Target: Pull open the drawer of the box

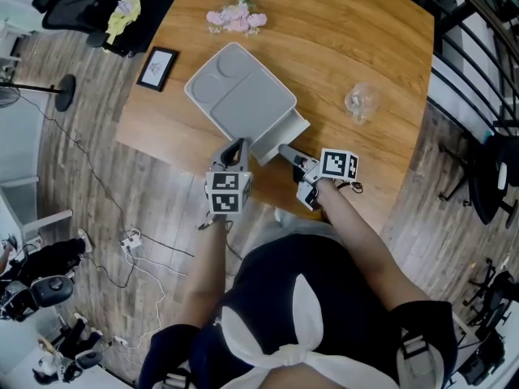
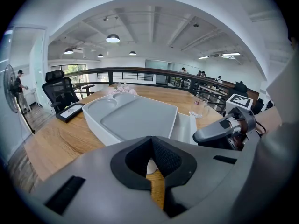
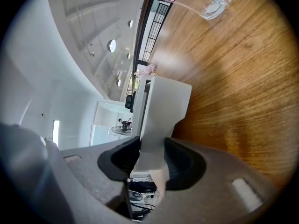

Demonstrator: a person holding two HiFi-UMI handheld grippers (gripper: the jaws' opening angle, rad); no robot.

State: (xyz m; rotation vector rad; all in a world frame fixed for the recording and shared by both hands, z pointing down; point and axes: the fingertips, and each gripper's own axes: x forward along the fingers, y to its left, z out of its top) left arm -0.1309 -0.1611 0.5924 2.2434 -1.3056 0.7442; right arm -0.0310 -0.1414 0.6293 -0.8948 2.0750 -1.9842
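Drawer: the drawer (image 1: 281,130) sticks part way out of the box (image 1: 235,96), from the box's side facing about 4 o'clock in the head view. The box sits near the middle of the bench (image 1: 365,31).

Slide axis: the drawer's travel runs from about 10 o'clock to about 4 o'clock in the head view. Its free end points down towards my right side.

Nearer gripper: my right gripper (image 1: 292,156) is at the drawer's outer end. From it, the box body lies at about 10 o'clock.

Right gripper state: the jaws stand wide. In the right gripper view the drawer's pale front panel fills the gap and both pads lie against it, so I read this as a grip on the drawer.

Left gripper: my left gripper (image 1: 237,147) is at the box's near corner, at about 9 o'clock from the drawer.

Left gripper state: the jaws are closed, pads meeting at the tips, and they hold nothing. The tips are right at the box wall, but I cannot tell whether they press on it.

Next pull, my judgement: keep drawing along the 4 o'clock line, straight with the slide. A sideways tug could jam the drawer or drag the whole box.

Clearance: a clear cup (image 1: 361,101) stands at about 2 o'clock from my right gripper, well apart from the pull path.
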